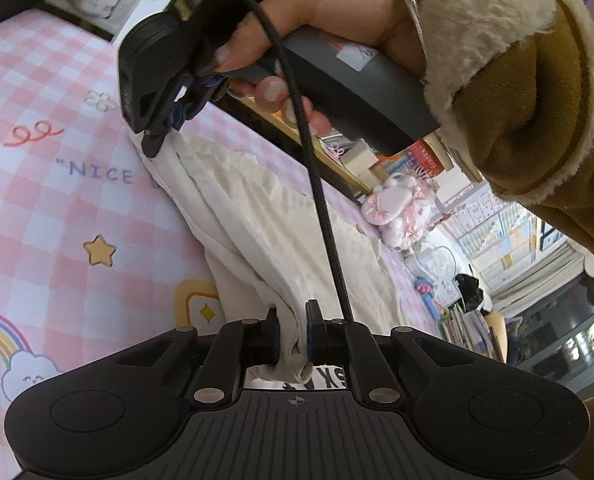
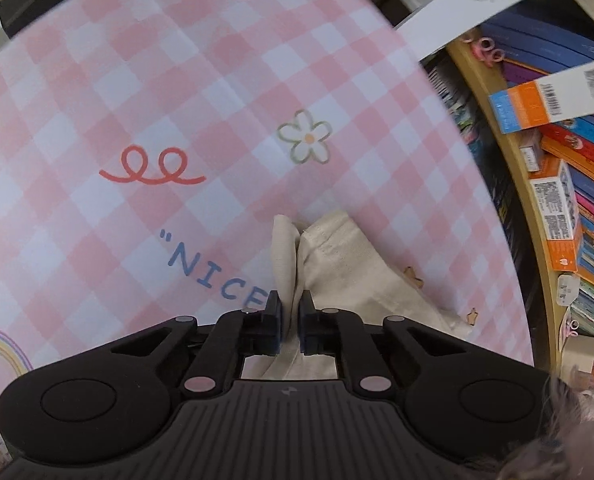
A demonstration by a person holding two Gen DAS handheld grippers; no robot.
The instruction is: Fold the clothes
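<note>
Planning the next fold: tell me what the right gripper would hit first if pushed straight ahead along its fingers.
The right gripper, shut on the cream garment, points down at the pink checked sheet. It would probably press bunched cloth into it; depth is unclear.

My left gripper [image 1: 293,332] is pinching a bunched fold of the white garment [image 1: 265,208], which is stretching away across the pink checked bed sheet [image 1: 49,184]. At the far end my right gripper [image 1: 169,120] is clamping another edge of the same cloth, with my right hand [image 1: 329,20] wrapping its grey handle. A black cable [image 1: 317,184] is running between the two tools. A pink plush toy [image 1: 393,204] is lying beyond, near crowded bookshelves [image 1: 493,232].
</note>
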